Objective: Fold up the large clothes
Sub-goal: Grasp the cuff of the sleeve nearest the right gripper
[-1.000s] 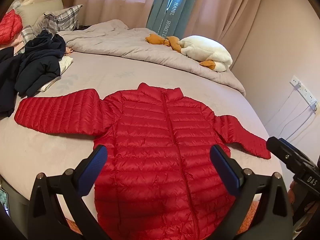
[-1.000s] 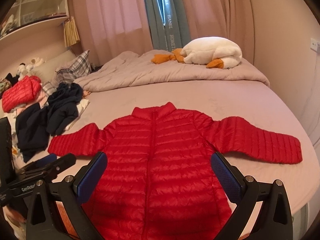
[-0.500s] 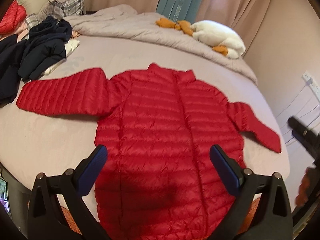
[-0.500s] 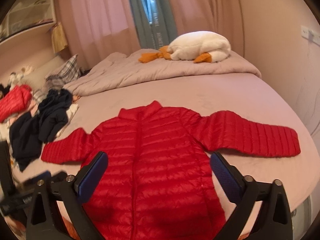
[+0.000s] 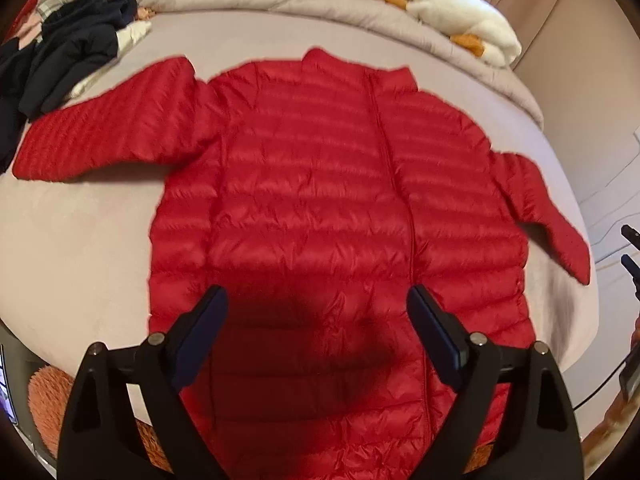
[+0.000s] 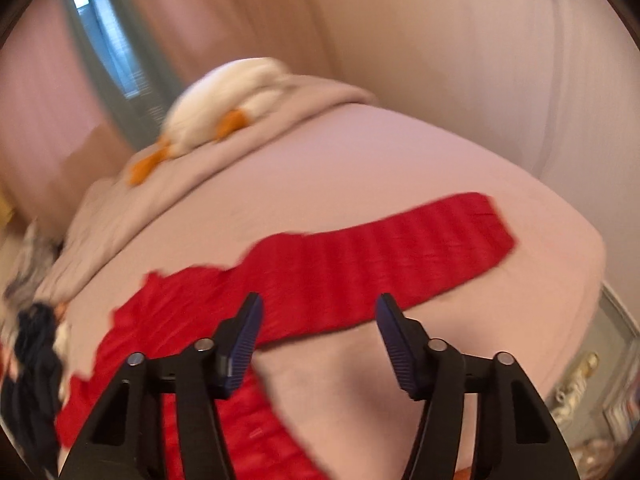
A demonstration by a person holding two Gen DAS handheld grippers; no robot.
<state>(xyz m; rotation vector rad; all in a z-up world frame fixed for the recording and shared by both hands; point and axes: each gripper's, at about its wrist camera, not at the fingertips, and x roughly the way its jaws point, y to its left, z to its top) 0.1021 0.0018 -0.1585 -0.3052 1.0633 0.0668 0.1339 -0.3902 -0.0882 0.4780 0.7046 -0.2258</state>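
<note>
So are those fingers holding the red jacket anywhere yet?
No. The left gripper and the right gripper have just been closing, but nothing is between them; the red jacket lies flat.

left tongs [image 5: 316,300]: jaws wide, just closing a little, nothing gripped | right tongs [image 6: 318,308]: rolled sideways, jaws just closing, nothing gripped

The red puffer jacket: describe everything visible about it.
The red puffer jacket lies flat, front up, on the beige bed, zipped closed, collar toward the far bedding. Its shiny fabric is quilted in horizontal ribs. Both sleeves spread outward; the hem reaches the near bed edge. Neither tool touches it.
</note>
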